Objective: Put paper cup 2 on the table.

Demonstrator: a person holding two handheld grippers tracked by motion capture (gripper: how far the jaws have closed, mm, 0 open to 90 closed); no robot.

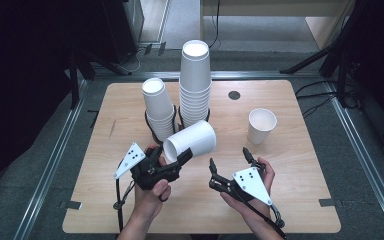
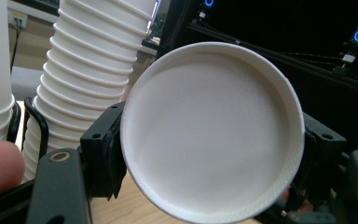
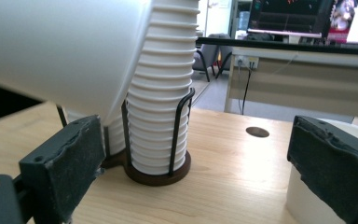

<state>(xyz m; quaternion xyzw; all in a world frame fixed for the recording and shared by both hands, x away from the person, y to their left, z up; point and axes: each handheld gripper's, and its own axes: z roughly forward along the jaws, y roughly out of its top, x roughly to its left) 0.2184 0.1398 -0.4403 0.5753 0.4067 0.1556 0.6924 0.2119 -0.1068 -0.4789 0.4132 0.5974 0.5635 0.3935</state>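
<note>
- Your left gripper [image 1: 182, 159] is clenched on a single paper cup [image 1: 190, 142]. In the left gripper view the two jaws press on the sides of this cup [image 2: 212, 130], near its closed bottom, and the round bottom faces the camera.
- The cup is lifted from the worktop [image 1: 290, 200] and lies almost on its side. In the high view its long axis runs from the bottom at about 8 o'clock to the open mouth at about 2 o'clock.
- Your right gripper [image 1: 228, 159] is released. Its jaws stand apart and nothing is between them; it hovers at about 4 o'clock from the held cup, just beside it but not touching.
- In the right gripper view the held cup [image 3: 60, 51] is above and at about 10 o'clock from the jaws, so the right gripper is a little lower than the cup wall.
- The free cup [image 1: 261, 126] stands upright with mouth up at about 2 o'clock from the right gripper. The right hand [image 1: 260, 195] is clearly nearer to it than the left hand [image 1: 152, 192].
- The short stack [image 1: 159, 109] and the tall stack [image 1: 195, 85] stand in their wire holders at about 12 o'clock from the left gripper, near the held cup.
- I judge that the next move depends on this: the mouth of the held cup points toward the free cup's side, not toward the stacks, so you must turn the cup before you set it anywhere.
</note>
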